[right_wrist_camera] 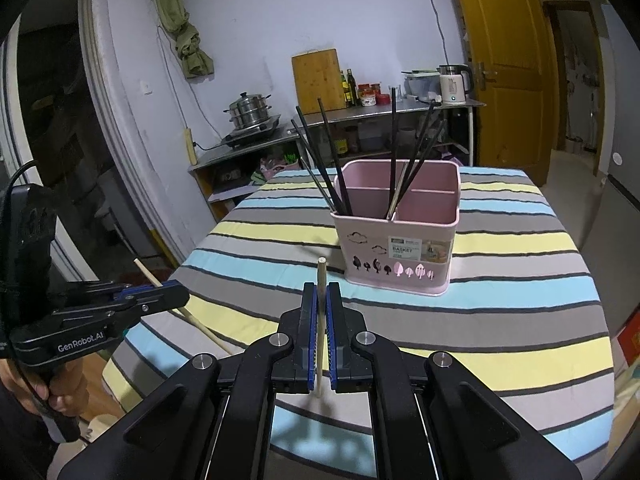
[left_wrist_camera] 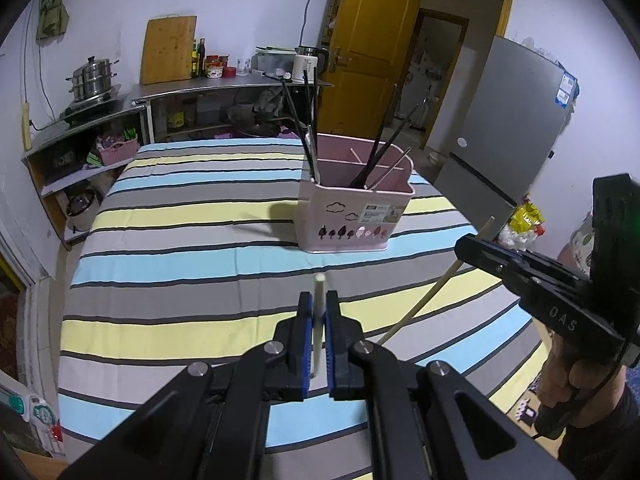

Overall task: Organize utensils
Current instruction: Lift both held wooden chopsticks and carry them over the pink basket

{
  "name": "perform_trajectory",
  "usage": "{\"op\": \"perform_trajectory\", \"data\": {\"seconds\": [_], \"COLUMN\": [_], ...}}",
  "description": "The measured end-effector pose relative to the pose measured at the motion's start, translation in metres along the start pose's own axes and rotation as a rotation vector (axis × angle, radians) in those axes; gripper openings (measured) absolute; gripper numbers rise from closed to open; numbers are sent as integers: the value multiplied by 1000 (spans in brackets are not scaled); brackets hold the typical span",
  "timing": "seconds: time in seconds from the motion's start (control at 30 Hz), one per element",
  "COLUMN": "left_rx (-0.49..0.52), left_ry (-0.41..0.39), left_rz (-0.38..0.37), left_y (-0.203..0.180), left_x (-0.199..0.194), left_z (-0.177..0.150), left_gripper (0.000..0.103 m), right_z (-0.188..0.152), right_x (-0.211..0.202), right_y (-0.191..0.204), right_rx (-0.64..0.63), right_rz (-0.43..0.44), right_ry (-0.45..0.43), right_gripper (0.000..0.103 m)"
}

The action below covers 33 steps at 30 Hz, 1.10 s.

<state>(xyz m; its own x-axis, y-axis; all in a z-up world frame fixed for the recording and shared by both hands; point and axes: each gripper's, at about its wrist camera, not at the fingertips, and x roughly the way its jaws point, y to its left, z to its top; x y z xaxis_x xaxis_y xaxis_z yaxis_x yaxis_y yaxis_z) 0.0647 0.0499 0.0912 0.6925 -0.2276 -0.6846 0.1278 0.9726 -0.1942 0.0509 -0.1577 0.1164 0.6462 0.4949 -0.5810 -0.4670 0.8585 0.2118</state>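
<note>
Pale wood shows in both grippers: two light chopsticks in all, one apiece. The left gripper (left_wrist_camera: 319, 304) has its blue-padded fingers (left_wrist_camera: 306, 334) clamped on a chopstick (left_wrist_camera: 319, 320) that stands upright between them, its tip just above the pads. The right gripper (right_wrist_camera: 321, 296) is likewise closed on the second chopstick (right_wrist_camera: 321, 320), also upright. In the left view that second stick (left_wrist_camera: 436, 288) slants across the cloth side-on, and the right gripper's body bears the letters "DAS". In the right view the left gripper's body reads "GenRobot.AI".

Both grippers hover over a worktop covered with a striped cloth (right_wrist_camera: 520, 248) in blue, yellow and grey. Farther on, one pink holder (right_wrist_camera: 398, 236) stands on the cloth, divided into three compartments. Its front carries cut-out clouds and trees and a label reading "BASKET"; the smaller print is too fine to read. About eight dark chopsticks (right_wrist_camera: 394, 148) lean in it, some in the left compartment and some in the rear one; the exact count is hard to tell.

Beyond, against the wall, stand one steamer pot (right_wrist_camera: 249, 110), one cutting board (right_wrist_camera: 319, 80) and one kettle (right_wrist_camera: 454, 84).
</note>
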Motion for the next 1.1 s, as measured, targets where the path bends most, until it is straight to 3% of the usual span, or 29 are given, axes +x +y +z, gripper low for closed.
{"op": "perform_trajectory", "data": {"seconds": [0.47, 1.1], "left_rx": [-43, -51], "left_ry": [-64, -201], "left_rz": [-41, -67], "left_y": [1, -10], "left_x": [10, 18], "left_z": [51, 141], "left_gripper": [6, 6], "right_z": [34, 111], "right_x": [-2, 1], "right_y": [-16, -43], "right_rx": [4, 71], "right_rz": [-57, -97], "right_ry": [-106, -278], "right_gripper": [4, 4]}}
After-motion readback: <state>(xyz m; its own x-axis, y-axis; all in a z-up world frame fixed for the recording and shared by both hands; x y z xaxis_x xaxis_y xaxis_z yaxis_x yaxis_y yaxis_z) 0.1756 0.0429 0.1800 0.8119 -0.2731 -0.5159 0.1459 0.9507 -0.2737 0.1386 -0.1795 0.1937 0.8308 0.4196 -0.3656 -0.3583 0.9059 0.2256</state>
